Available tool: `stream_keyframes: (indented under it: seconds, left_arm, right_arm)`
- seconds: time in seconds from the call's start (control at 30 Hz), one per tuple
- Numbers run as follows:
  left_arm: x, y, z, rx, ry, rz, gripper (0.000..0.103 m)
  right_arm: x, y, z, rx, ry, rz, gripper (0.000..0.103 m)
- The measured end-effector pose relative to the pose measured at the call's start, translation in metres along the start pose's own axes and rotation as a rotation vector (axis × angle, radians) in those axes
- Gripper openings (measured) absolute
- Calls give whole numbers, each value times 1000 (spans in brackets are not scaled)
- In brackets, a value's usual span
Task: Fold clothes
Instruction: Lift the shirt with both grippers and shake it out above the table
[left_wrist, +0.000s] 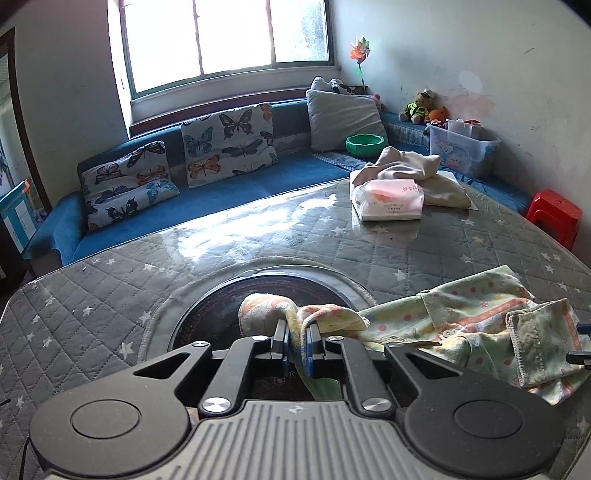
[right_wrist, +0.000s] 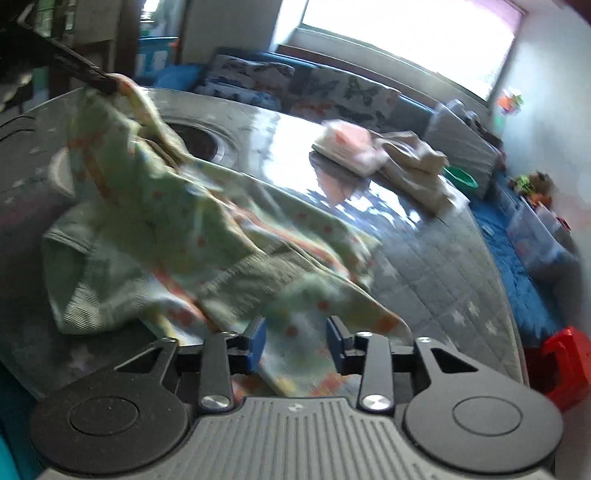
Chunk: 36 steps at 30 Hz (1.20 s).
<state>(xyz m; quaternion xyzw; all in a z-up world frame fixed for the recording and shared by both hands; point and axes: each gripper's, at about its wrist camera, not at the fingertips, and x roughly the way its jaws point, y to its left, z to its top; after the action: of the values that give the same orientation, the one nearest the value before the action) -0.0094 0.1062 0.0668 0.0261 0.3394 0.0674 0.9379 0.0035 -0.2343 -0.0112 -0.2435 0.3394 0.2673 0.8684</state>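
A small pale green garment (left_wrist: 461, 325) with orange dots and stripes lies crumpled on the round quilted table (left_wrist: 110, 295). My left gripper (left_wrist: 297, 336) is shut on one bunched end of it, over the dark round centre of the table. In the right wrist view the garment (right_wrist: 192, 229) stretches from my left gripper (right_wrist: 103, 83) at the far left down to my right gripper (right_wrist: 295, 339). The right jaws stand apart with a fold of the cloth lying between them. This view is blurred.
A tissue pack (left_wrist: 388, 199) and a beige folded cloth (left_wrist: 413, 170) sit at the table's far side. A blue sofa (left_wrist: 221, 192) with butterfly cushions runs behind. A green bowl (left_wrist: 365, 144), a clear plastic box (left_wrist: 461, 147) and a red stool (left_wrist: 554, 214) stand to the right.
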Motion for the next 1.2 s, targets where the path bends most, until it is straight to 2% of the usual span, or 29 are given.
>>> stream_keyframes:
  seconds: [0.13,0.2,0.3,0.4,0.47,0.57,0.83,0.97,1.2]
  left_arm:
    - [1,3,-4,-7,11,3,10]
    - [3,4,-6,-9,18,1,10]
    - [5,4,-10,-8,26,0,10]
    - [5,5,-12,-9,31,-1,10]
    - [4,6,-12,-10,28,-1,10]
    - [1,9,-8,-14,14,-1,9]
    - [0,26,22,-3,-41,43,9]
    - [2,52,48,-29,-62,102,9]
    - [-4,116,99,-123,-127,207,9]
  right_arm:
    - [0,-20,-20,125,53,-54,50]
    - [0,-33,-31,223,76,-47,50]
    - [-1,-33,-34,278,72,-18,47]
    - [-2,-33,-36,324,67,11,32]
    - [2,-41,-41,334,63,33,7]
    - [3,-43,-30,291,39,23,4]
    - [-17,-51,66,119,-168,-69,4]
    - [-7,-54,124,66,-273,-110,3]
    - [8,-55,219,60,-429,-144,3]
